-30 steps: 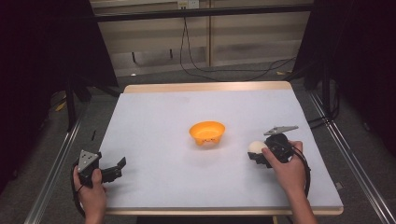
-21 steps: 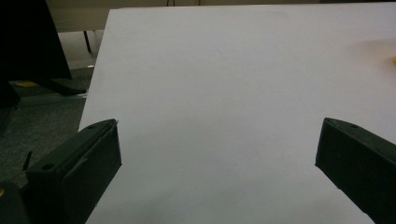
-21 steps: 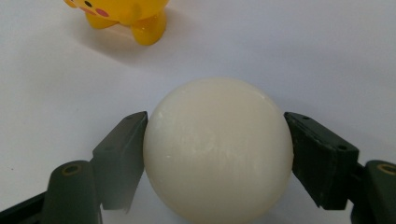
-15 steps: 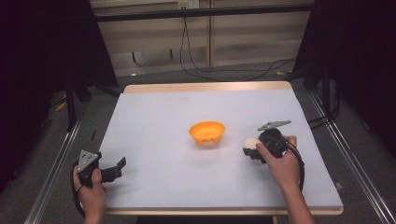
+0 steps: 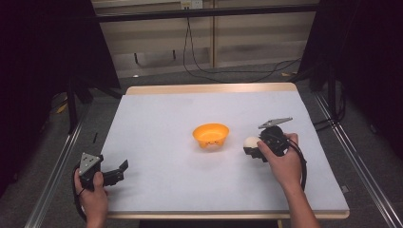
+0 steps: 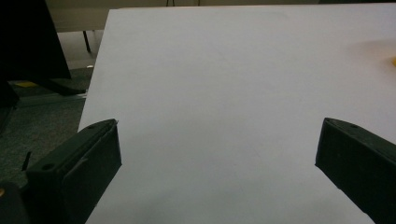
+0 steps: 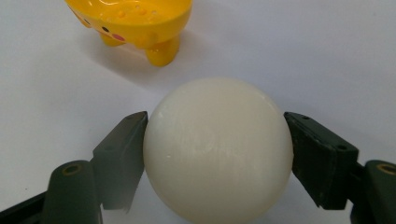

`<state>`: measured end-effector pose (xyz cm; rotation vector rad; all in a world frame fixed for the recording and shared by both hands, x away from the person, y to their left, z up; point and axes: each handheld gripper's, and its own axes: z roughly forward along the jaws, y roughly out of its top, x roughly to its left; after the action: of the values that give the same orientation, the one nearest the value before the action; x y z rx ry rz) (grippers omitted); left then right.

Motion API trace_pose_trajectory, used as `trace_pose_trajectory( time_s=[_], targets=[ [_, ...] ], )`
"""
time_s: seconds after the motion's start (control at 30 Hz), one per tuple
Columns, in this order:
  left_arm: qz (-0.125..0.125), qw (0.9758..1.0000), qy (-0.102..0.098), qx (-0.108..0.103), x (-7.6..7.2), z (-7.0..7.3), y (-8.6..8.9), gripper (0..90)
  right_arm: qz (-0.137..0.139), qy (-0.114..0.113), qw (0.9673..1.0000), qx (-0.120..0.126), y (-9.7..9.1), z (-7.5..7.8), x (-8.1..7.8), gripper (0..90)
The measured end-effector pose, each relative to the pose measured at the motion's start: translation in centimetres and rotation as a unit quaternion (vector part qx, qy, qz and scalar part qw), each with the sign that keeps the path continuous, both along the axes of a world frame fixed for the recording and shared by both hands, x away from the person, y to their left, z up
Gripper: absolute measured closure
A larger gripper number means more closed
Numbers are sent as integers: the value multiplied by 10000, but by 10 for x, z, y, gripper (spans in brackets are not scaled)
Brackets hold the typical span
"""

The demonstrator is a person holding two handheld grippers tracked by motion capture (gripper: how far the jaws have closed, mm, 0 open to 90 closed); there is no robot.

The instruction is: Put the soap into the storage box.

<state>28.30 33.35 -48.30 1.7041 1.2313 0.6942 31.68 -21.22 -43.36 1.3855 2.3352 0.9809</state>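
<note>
An orange footed bowl (image 5: 210, 134) stands near the middle of the white table (image 5: 190, 190); in the right gripper view the bowl (image 7: 135, 23) is at the top left. My right gripper (image 5: 252, 147) is shut on a cream-white ball (image 5: 250, 142), just right of the bowl and lifted off the table. In the right gripper view the ball (image 7: 217, 154) sits between both black jaws, pressed on each side, so the right gripper (image 7: 215, 154) grips it firmly. My left gripper (image 5: 119, 170) rests open at the table's front left corner; the left gripper (image 6: 218, 149) has bare table between its jaws.
Dark floor and metal rails run along both sides of the table. Cables lie on the floor (image 5: 223, 71) beyond the far edge. The table's left edge (image 6: 95, 84) lies close to the left gripper.
The right hand has carried the ball a little toward the bowl and upward. The left hand has stayed where it was.
</note>
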Motion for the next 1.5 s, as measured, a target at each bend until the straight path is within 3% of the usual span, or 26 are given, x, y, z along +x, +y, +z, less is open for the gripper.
trace_pose_trajectory(
  time_s=[1.5],
  targets=[
    [7, 10000, -8, -31, 0, 0, 0, 1, 322, -142, 9993, 109, 29, 21, 21, 253]
  ],
)
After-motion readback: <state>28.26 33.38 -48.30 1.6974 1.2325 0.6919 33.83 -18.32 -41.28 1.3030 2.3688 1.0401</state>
